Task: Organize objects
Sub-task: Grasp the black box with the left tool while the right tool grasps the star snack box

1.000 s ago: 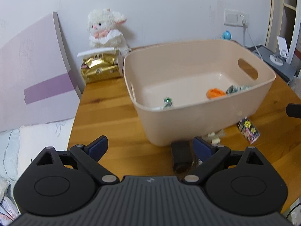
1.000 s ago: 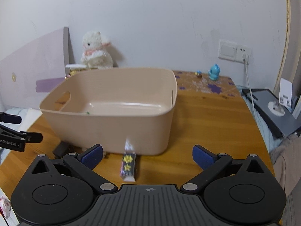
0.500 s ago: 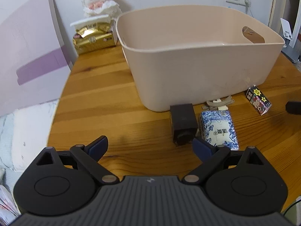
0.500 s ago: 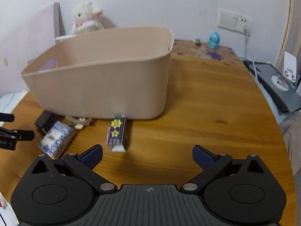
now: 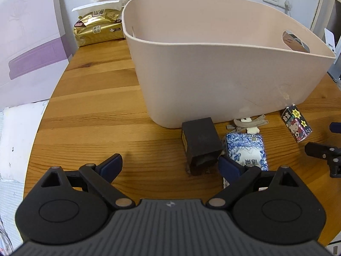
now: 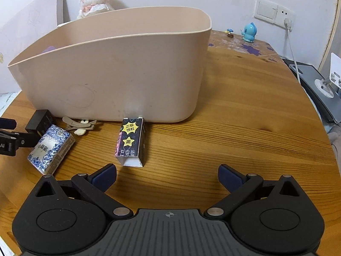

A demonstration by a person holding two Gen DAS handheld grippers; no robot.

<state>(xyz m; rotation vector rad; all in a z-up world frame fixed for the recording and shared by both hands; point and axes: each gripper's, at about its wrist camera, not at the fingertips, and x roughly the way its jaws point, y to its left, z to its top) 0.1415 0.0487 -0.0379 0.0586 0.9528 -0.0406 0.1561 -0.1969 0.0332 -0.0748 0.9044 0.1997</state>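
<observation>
Both hand-held grippers wide open, empty. Left hand-held gripper (image 5: 169,163) low over the table (image 5: 96,115), lined up on the black box (image 5: 200,144) beside the tissue pack (image 5: 247,150); right hand-held gripper (image 6: 167,173) faces the carton (image 6: 131,141). All lie outside the bin (image 5: 223,81), probably next to go in. Versus 0.5 s ago: both grippers closer, lower.

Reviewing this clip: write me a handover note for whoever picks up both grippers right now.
Left gripper: jaws open, empty, low over the table near the black box.
Right gripper: jaws open, empty, just short of the star-printed carton.
Four items lie on the table along the beige bin's front wall: black box, blue-and-white tissue pack, beige hair clips, carton.
Done: the bin's contents are hidden from these views.
Left: bin those four; black box and carton look like the nearest picks.
</observation>
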